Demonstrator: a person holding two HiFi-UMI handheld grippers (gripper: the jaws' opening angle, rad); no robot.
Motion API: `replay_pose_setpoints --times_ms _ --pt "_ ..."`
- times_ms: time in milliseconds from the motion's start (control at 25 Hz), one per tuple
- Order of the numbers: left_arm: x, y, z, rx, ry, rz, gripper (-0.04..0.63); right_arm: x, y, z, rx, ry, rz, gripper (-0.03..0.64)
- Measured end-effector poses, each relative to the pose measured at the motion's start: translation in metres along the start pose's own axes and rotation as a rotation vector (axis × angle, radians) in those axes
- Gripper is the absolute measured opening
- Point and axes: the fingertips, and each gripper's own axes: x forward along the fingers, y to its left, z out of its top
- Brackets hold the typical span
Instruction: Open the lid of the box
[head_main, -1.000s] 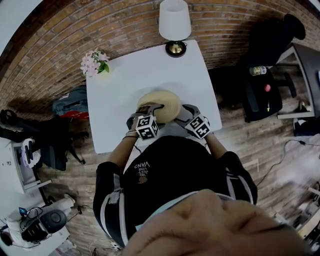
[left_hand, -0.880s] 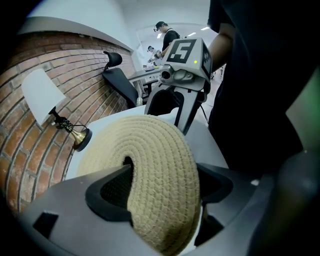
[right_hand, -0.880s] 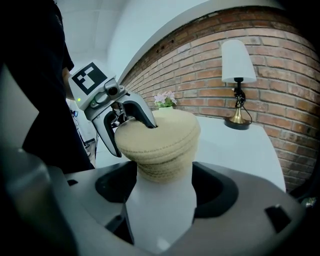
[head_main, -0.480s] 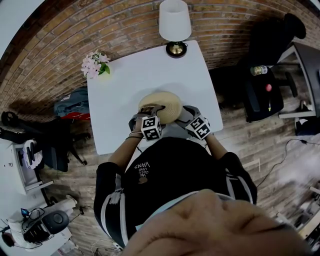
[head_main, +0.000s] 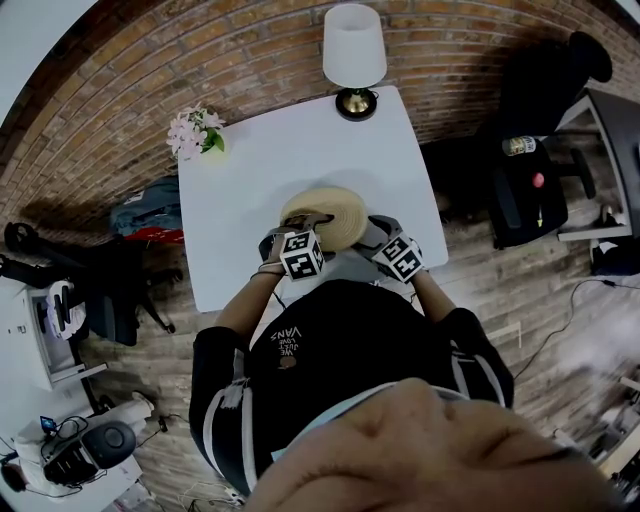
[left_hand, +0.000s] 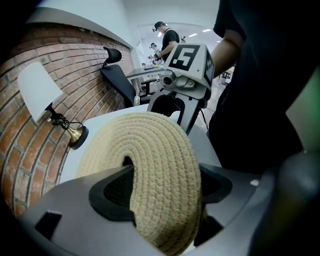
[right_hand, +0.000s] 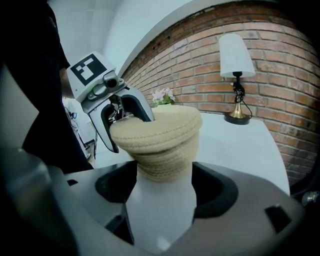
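Woven-rope beige round lid (left_hand: 160, 160) pinched in our left tongs (left_hand: 167, 189); only their own view shows our right tongs (right_hand: 165, 187) clasping the matching box (right_hand: 165, 165) by the white desk (head_main: 300, 150) edge.

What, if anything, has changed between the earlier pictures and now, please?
Nothing has visibly moved; only the head camera shifted slightly. The left gripper stays with its jaws closed on the rim of the woven lid, and the right gripper on the box beneath. The lamp and flowers remain on the table.
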Motion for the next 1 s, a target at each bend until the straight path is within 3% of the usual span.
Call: replay_pose_setpoints --times_ms 320,840,1000 --pt "-0.013 0.011 0.009 -0.077 -0.101 0.005 0.359 0.0 0.001 -0.001 0.003 0.017 -0.029 0.314" --pt "-0.024 0.015 0.013 -0.12 -0.212 0.021 0.354 0.0 0.0 -0.004 0.02 0.04 -0.078 0.314" --pt "-0.035 0.026 0.017 -0.201 -0.294 0.024 0.35 0.001 0.001 -0.003 0.007 0.059 -0.09 0.314"
